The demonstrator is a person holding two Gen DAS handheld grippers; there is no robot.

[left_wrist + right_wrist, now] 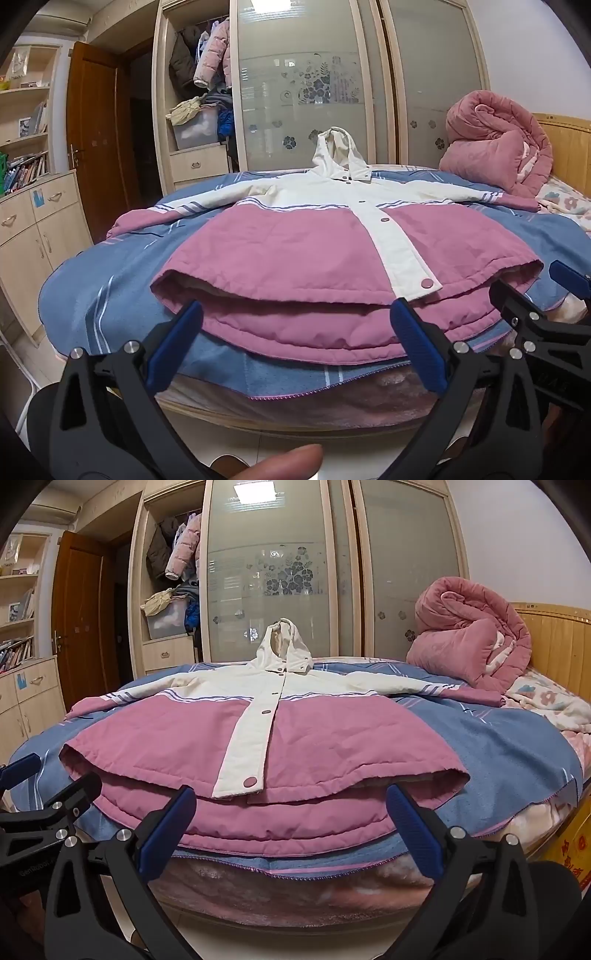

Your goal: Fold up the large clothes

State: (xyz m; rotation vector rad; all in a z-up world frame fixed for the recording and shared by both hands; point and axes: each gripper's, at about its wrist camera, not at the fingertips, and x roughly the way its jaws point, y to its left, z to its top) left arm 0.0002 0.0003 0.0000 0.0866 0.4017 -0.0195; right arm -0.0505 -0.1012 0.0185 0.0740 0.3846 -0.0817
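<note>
Jacket, pink and white, hooded, spread flat front-up on bed. Padded, soft, bulky; likely light but floppy, smooth shell may slip. Best taken at hem corners or sleeve cuffs. Left hand-held gripper and right hand-held gripper spread wide, empty, just short of hem.

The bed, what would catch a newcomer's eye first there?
A pink and white hooded jacket lies spread flat, front up, across the blue blanket, hood toward the wardrobe. A rolled pink quilt sits by the headboard. Both grippers hang open just short of the hem.
</note>
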